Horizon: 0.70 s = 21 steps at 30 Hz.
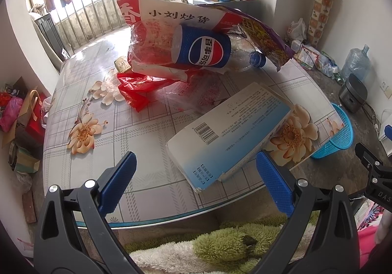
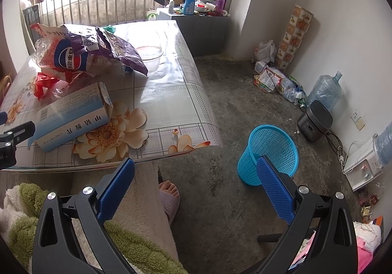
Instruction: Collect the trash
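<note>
A white-and-blue carton [image 1: 230, 134] [image 2: 71, 117] lies flat on the flowered table [image 1: 137, 141] near its front edge. Behind it lies a heap of trash: a Pepsi bottle [image 1: 208, 52] [image 2: 71, 58] on a red-and-white snack bag [image 1: 156, 28], a purple wrapper [image 1: 262, 31] [image 2: 117, 50] and a red plastic bag [image 1: 137, 87]. My left gripper [image 1: 196, 180] is open just short of the carton, nothing between its fingers. My right gripper [image 2: 196, 188] is open over the floor, off the table's right corner. A blue mesh bin [image 2: 269, 153] [image 1: 335, 134] stands on the floor beside it.
A clear bowl [image 2: 149, 53] sits further back on the table. A rice cooker [image 2: 314, 124], water jugs [image 2: 323, 90] and floor litter line the right wall. A slippered foot [image 2: 169, 195] and a fleecy green-and-white garment [image 1: 220, 244] are below the table edge.
</note>
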Motion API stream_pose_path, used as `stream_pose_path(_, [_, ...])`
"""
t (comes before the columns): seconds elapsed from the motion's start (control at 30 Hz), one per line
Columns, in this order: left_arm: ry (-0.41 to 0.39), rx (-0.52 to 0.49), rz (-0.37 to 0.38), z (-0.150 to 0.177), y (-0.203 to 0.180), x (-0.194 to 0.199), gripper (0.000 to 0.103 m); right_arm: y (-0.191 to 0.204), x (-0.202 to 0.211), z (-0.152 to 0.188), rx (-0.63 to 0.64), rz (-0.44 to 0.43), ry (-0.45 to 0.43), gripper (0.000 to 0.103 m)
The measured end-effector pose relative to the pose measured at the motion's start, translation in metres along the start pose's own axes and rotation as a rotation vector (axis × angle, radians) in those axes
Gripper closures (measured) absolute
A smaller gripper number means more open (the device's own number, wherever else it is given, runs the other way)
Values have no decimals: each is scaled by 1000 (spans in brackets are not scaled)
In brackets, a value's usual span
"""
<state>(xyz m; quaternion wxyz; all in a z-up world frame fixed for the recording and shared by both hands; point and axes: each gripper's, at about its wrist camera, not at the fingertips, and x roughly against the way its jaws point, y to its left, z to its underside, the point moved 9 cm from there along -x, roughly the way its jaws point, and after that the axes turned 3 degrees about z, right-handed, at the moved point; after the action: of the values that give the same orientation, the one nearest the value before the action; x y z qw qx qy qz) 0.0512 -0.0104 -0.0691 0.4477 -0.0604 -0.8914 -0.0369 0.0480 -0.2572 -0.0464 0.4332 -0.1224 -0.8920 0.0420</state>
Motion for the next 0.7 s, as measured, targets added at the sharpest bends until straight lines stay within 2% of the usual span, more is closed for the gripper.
stream_pose_path(0.7, [12, -7, 3, 6, 0, -6, 9, 0, 0, 0, -3, -2, -1, 6])
